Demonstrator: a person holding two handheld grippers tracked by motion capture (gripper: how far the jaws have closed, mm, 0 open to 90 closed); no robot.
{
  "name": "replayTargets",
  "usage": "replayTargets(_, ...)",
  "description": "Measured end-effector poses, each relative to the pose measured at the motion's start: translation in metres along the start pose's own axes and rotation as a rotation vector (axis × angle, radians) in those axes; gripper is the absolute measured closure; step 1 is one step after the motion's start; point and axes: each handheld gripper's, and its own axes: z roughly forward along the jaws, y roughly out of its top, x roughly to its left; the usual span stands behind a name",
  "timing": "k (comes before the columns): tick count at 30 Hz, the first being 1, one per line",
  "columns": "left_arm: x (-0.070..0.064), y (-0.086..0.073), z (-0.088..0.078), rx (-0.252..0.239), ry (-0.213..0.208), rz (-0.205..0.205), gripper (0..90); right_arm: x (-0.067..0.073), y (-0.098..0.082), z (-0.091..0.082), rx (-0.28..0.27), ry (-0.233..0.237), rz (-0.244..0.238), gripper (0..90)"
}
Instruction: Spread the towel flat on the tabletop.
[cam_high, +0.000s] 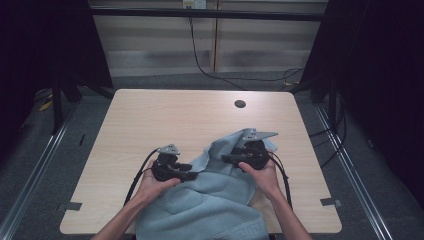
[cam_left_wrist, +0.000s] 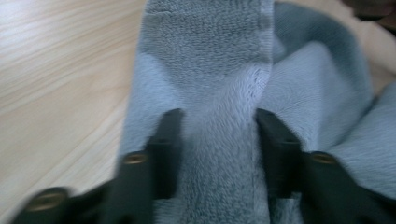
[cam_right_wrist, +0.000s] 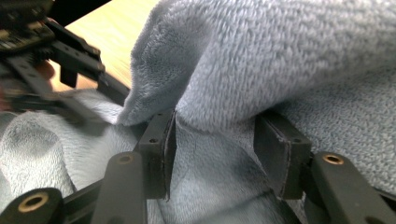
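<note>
One towel (cam_high: 215, 200), grey-blue terry, lies rumpled on the near half of the table (cam_high: 165, 115), its bulk draped over the near edge between the person's forearms and a raised fold peaking toward the right.

Two grippers work it. Left gripper (cam_high: 192, 175): held low at the towel's left edge, pointing right; in the left gripper view a band of pile (cam_left_wrist: 219, 154) runs up between its jaws, which stand apart with cloth in the gap. Whether the pads press the cloth I cannot tell from the blur. Right gripper (cam_high: 227, 159): held over the raised fold, pointing left; in the right gripper view its jaws are spread, a hanging fold (cam_right_wrist: 224, 93) dropping just above and between them, pads clear of it. The other gripper (cam_right_wrist: 56, 60) shows beyond, near the upper left of that view.

Step in hand, as I judge it: taking hold of the cloth at two places, ahead of spreading or folding. Neither hold looks settled.

Next move calls for: each pair of jaws pushed further over a single layer of edge, then closed firmly, before any lift; a bunched double layer would likely slip.

Surround: bare wood, a round cable hole (cam_high: 240, 104) at the far side, well apart from the towel.
</note>
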Motion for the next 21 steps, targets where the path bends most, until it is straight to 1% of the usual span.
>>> replayTargets(1,0.003,0.0,-0.002,-0.012,-0.012,-0.015,80.0,-0.001,0.0,0.002,0.002,0.001,0.004,48.1)
replayTargets(2,0.004,0.0,-0.005,-0.033,-0.027,-0.035,81.6,-0.002,-0.001,0.003,0.003,-0.001,0.013,47.5)
replayTargets(3,0.005,0.001,-0.009,-0.048,-0.021,-0.04,82.1,-0.003,-0.002,0.004,0.005,-0.002,0.022,46.7)
replayTargets(4,0.007,0.001,-0.014,-0.073,-0.026,-0.055,82.2,-0.005,-0.003,0.003,0.006,-0.002,0.025,46.4)
replayTargets(5,0.01,0.002,-0.021,-0.11,-0.047,-0.082,82.1,-0.005,-0.005,0.002,0.01,-0.007,0.028,46.3)
replayTargets(6,0.01,0.002,-0.021,-0.11,-0.047,-0.082,82.0,-0.005,-0.008,-0.001,0.015,-0.009,0.025,46.3)
replayTargets(7,0.011,0.002,-0.024,-0.129,-0.055,-0.092,81.9,-0.005,-0.01,-0.002,0.019,-0.011,0.027,46.4)
replayTargets(8,0.014,0.003,-0.032,-0.152,-0.065,-0.101,81.8,-0.004,-0.013,-0.006,0.03,-0.017,0.017,46.4)
replayTargets(9,0.014,0.003,-0.032,-0.152,-0.065,-0.101,81.7,-0.004,-0.016,-0.008,0.039,-0.023,0.008,46.4)
replayTargets(10,0.015,0.003,-0.036,-0.155,-0.076,-0.1,81.7,-0.004,-0.02,-0.01,0.05,-0.031,0.009,46.5)
replayTargets(11,0.015,0.003,-0.036,-0.155,-0.076,-0.1,81.6,-0.004,-0.024,-0.012,0.059,-0.035,0.012,46.5)
replayTargets(12,0.016,0.003,-0.037,-0.167,-0.085,-0.116,81.6,-0.005,-0.028,-0.013,0.071,-0.04,0.011,47.2)
replayTargets(13,0.016,0.003,-0.037,-0.167,-0.085,-0.116,80.9,-0.006,-0.032,-0.015,0.082,-0.041,0.016,48.1)
replayTargets(14,0.016,0.004,-0.038,-0.173,-0.077,-0.119,79.1,-0.008,-0.036,-0.015,0.086,-0.041,0.024,48.2)
replayTargets(15,0.016,0.004,-0.038,-0.173,-0.077,-0.119,77.0,-0.008,-0.036,-0.015,0.086,-0.041,0.024,48.2)
replayTargets(16,0.016,0.006,-0.038,-0.175,-0.072,-0.123,72.2,-0.008,-0.043,-0.014,0.114,-0.036,0.022,50.7)
replayTargets(17,0.015,0.007,-0.038,-0.186,-0.076,-0.126,69.2,-0.007,-0.044,-0.013,0.124,-0.036,0.02,54.4)
replayTargets(18,0.015,0.007,-0.038,-0.186,-0.076,-0.126,66.6,-0.006,-0.045,-0.012,0.141,-0.034,0.011,60.7)
replayTargets(19,0.015,0.009,-0.037,-0.192,-0.064,-0.12,61.3,-0.005,-0.046,-0.01,0.146,-0.036,-0.002,67.2)
replayTargets(20,0.013,0.011,-0.032,-0.181,-0.045,-0.122,57.1,-0.004,-0.045,-0.009,0.143,-0.038,-0.014,73.5)
replayTargets(21,0.014,0.013,-0.027,-0.159,-0.042,-0.124,52.8,-0.003,-0.045,-0.009,0.135,-0.034,-0.01,76.6)
